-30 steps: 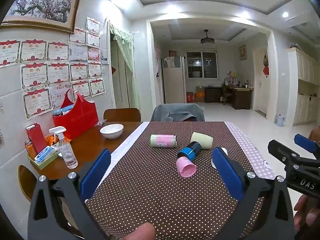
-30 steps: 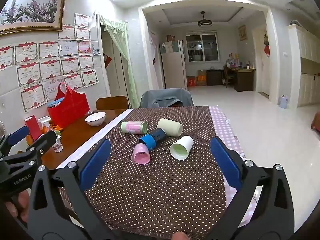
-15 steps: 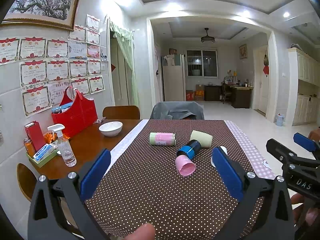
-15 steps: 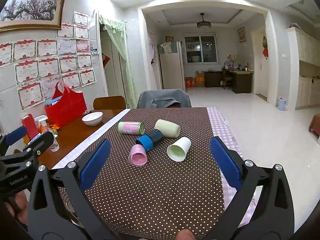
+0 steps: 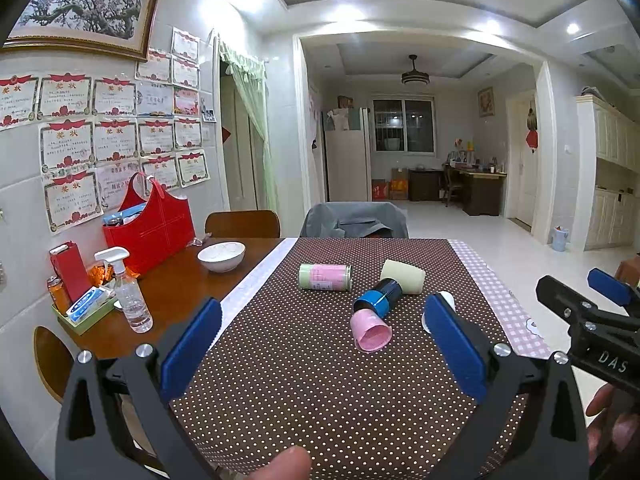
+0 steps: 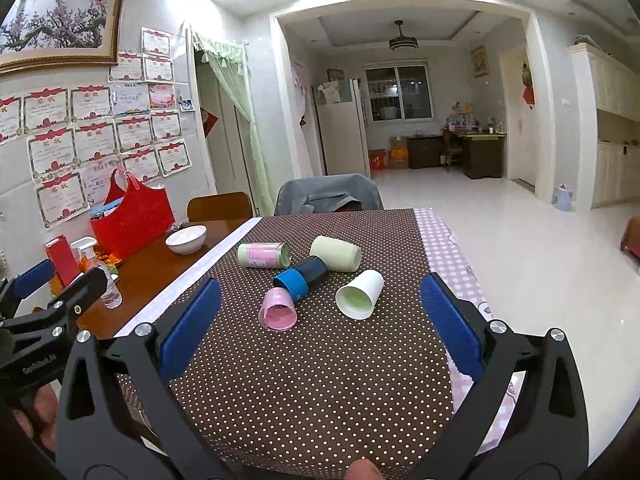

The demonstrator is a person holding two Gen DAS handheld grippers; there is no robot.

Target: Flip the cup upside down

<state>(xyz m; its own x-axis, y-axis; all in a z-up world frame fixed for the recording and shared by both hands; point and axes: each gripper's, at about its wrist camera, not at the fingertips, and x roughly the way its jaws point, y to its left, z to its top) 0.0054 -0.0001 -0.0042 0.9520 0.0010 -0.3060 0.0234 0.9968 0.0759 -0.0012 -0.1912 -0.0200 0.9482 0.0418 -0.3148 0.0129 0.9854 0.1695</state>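
Several cups lie on their sides on the brown dotted tablecloth [image 6: 320,360]: a pink cup [image 6: 278,309], a blue and black cup [image 6: 301,275], a pale green cup [image 6: 335,253], a white cup [image 6: 359,294] with its mouth toward me, and a pink and green can-shaped cup [image 6: 263,255]. In the left wrist view the pink cup [image 5: 370,330] and the blue cup [image 5: 378,298] lie ahead. My left gripper [image 5: 320,344] is open and empty, well short of the cups. My right gripper [image 6: 320,320] is open and empty, also short of them.
A white bowl [image 5: 221,255], a red bag [image 5: 150,226], a spray bottle [image 5: 128,296] and a tray of small items [image 5: 82,308] stand on the bare wood at the left. Chairs [image 5: 354,220] stand at the table's far end. The table's right edge drops to the floor.
Both grippers have drifted slightly; the cups sit a little lower and nearer in the views. Nothing on the table has moved.
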